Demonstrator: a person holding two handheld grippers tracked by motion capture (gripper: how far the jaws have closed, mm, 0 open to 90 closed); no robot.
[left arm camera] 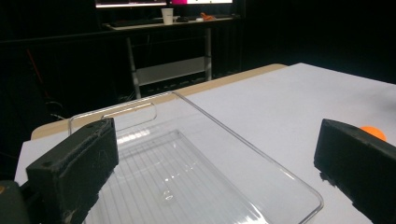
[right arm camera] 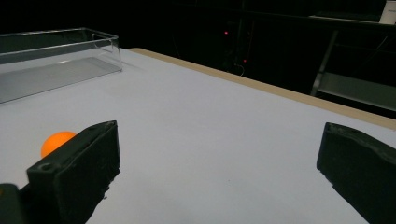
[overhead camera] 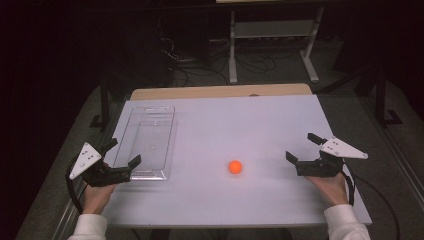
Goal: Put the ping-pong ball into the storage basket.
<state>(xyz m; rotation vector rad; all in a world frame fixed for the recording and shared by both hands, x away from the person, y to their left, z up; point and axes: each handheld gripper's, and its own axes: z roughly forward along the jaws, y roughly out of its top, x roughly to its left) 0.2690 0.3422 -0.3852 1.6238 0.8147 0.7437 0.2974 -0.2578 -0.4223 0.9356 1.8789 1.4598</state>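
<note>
Nothing is done yet: the ball lies loose on the surface, tray at its ten o'clock empty. My left gripper and right gripper hold fingers spread, gripping nothing.

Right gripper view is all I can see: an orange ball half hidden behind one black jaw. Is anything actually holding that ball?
Observer: No. In the high view the orange ball lies alone on the white table, apart from both tools.
Operator: Where is the other tool?
Observer: The left tool sits at the near end of the clear tray, jaws open.
Operator: Is anything in that tray?
Observer: No; the left gripper view shows just its bare ribbed floor.
</note>
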